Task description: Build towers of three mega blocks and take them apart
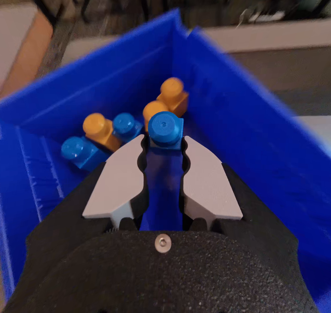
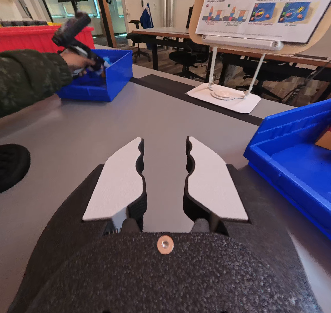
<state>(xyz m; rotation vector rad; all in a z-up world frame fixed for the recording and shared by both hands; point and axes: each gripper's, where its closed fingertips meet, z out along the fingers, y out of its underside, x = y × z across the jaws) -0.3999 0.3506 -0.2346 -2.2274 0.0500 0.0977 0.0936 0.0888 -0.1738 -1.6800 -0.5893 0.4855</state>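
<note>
Left gripper (image 1: 163, 143) pinches a blue block (image 1: 163, 134) above the loose blocks in the blue bin (image 1: 232, 107) at the table's far left edge. Right gripper (image 2: 164, 143) waits spread above the bare table (image 2: 161, 107). Step in hand: fetching a block. Next, likely carry it onto the table.
</note>
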